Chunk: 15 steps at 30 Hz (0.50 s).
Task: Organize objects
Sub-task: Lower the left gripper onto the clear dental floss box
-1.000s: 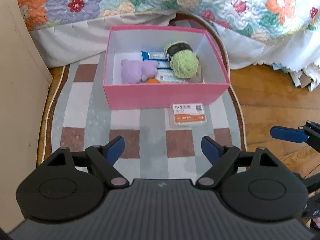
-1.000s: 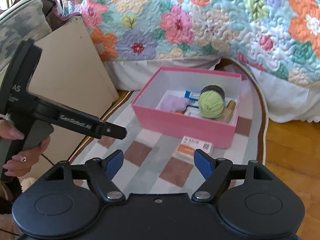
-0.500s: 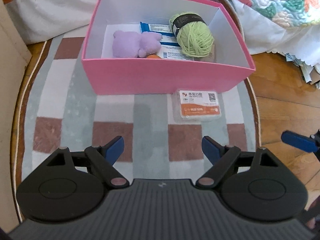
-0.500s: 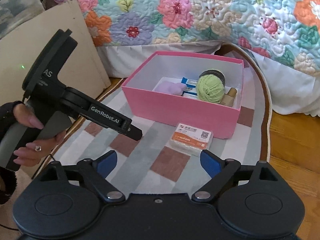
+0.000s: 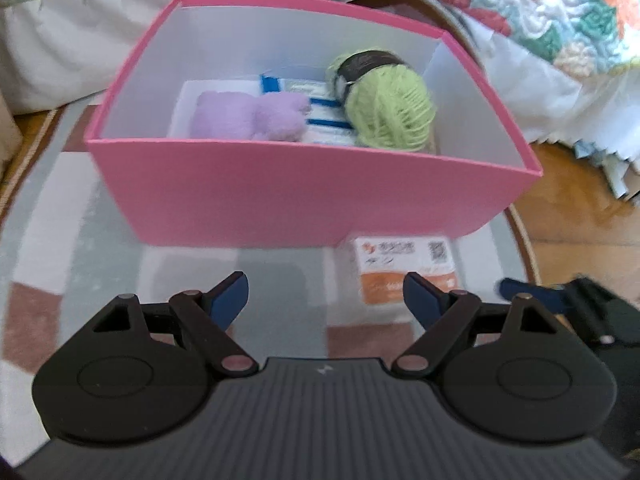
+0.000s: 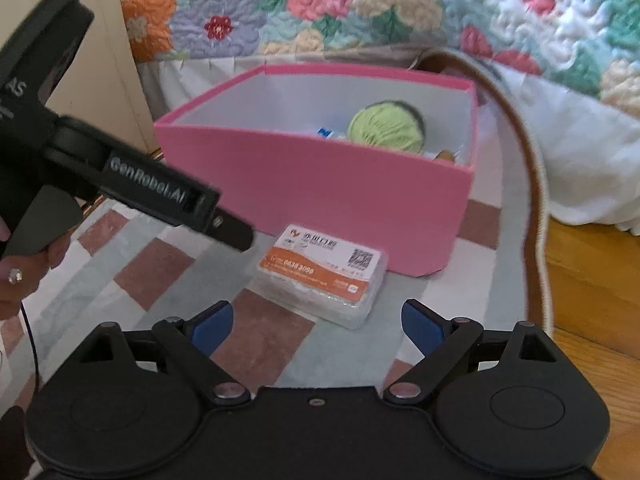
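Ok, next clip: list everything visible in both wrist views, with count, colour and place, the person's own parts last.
storage box: one, pink outside, white inside, open, on the rug by the bed.
yarn ball: one, light green with dark band, in the box, right side.
plush toy: one, lilac, in the box, left side.
packets: a few, white and blue, under toy and yarn; count unclear.
card case: one, clear with orange and white label, on the rug before the box.
rug: one, checked grey, white, brown.
quilt: one, floral, on the bed.
left gripper: black, blue pads, empty, jaws closing.
right gripper: black, blue pads, open, empty.
hand: one, holding the left gripper.
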### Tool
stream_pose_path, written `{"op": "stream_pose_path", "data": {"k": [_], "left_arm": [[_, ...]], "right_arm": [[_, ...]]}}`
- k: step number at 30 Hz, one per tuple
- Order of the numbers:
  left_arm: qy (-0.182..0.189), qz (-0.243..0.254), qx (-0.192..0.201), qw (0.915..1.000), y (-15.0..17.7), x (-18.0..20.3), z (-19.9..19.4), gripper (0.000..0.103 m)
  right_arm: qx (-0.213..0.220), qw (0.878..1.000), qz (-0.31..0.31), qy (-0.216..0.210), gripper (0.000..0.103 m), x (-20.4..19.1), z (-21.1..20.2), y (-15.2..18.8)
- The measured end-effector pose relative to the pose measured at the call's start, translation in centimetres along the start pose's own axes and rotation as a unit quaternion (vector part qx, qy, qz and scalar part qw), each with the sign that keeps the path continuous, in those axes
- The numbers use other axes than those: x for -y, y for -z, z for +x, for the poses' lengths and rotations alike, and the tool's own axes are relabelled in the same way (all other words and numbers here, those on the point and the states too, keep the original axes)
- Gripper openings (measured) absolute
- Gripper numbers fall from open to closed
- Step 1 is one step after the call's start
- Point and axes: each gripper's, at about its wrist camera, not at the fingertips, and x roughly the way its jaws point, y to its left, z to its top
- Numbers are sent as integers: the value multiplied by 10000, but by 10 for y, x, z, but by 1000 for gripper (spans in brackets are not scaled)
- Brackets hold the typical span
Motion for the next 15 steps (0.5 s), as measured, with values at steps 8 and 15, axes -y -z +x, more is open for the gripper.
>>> {"op": "stream_pose_path", "data": {"k": [8,15], "left_arm": [[383,-4,68,9992,7,4,24,61],[869,-119,-173,9960,19,4,18,43]], "right_arm": [[-23,10000,18,73,94,4,37,4],[-123,9997,-190,-74,95,-11,44,6]]}}
